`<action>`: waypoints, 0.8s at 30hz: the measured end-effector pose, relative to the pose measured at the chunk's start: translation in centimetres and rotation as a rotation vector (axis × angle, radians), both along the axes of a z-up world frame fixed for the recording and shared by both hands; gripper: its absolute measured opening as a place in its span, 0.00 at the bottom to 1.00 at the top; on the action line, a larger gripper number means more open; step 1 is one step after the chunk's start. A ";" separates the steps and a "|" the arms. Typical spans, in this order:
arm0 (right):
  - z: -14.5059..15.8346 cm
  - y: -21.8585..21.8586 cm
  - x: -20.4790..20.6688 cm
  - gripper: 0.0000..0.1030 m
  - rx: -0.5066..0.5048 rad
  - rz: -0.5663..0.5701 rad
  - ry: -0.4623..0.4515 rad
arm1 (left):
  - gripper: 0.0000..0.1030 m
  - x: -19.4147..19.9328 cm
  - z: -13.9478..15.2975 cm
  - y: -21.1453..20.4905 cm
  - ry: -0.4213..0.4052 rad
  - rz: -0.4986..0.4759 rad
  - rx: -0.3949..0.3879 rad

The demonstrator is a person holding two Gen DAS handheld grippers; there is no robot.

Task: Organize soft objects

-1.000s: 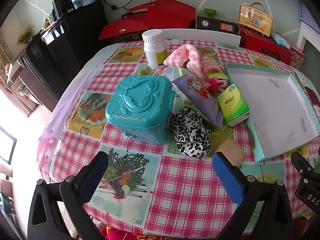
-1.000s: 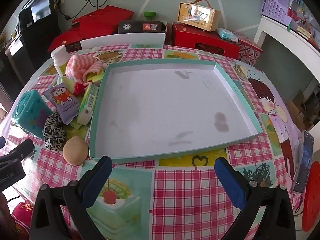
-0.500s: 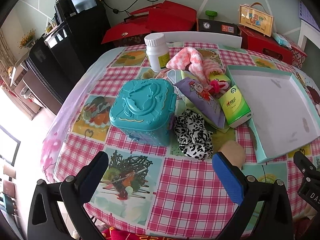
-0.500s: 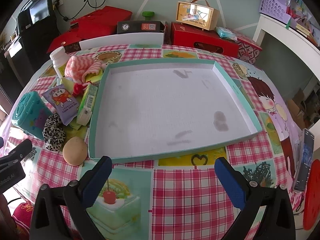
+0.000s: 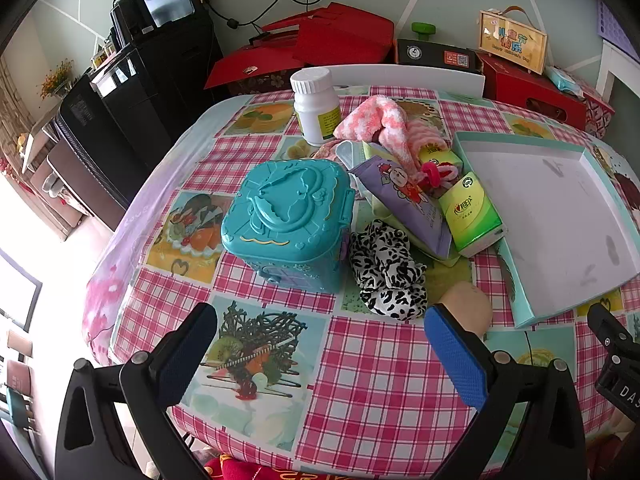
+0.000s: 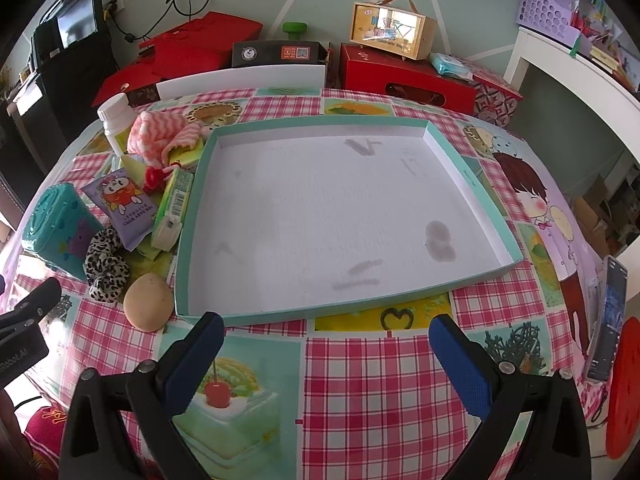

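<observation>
Two claws, left claw (image 5: 320,344) and right claw (image 6: 326,344) (both gaping, empty), one tray (image 6: 472,184), one scrunchie (image 5: 386,276)

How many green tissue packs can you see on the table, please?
2. One tissue pack lies against the tray's left edge, beside the purple packet. A second pack sits farther back, partly under the pink cloth. The pile may hide more.
</observation>
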State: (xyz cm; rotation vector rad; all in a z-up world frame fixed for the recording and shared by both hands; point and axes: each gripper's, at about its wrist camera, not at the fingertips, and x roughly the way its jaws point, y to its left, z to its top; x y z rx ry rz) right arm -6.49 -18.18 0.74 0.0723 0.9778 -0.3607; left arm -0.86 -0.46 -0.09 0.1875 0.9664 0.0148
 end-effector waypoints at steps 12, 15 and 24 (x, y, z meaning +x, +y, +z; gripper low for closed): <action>0.0 0.0 0.0 1.00 0.000 0.000 0.000 | 1.00 0.0 0.0 0.2 0.003 0.008 -0.003; 0.0 0.0 0.0 1.00 0.000 0.000 0.000 | 1.00 0.0 0.0 0.2 0.003 0.008 -0.003; 0.0 0.0 0.0 1.00 0.000 0.000 0.001 | 1.00 0.0 0.0 0.2 0.005 0.008 -0.004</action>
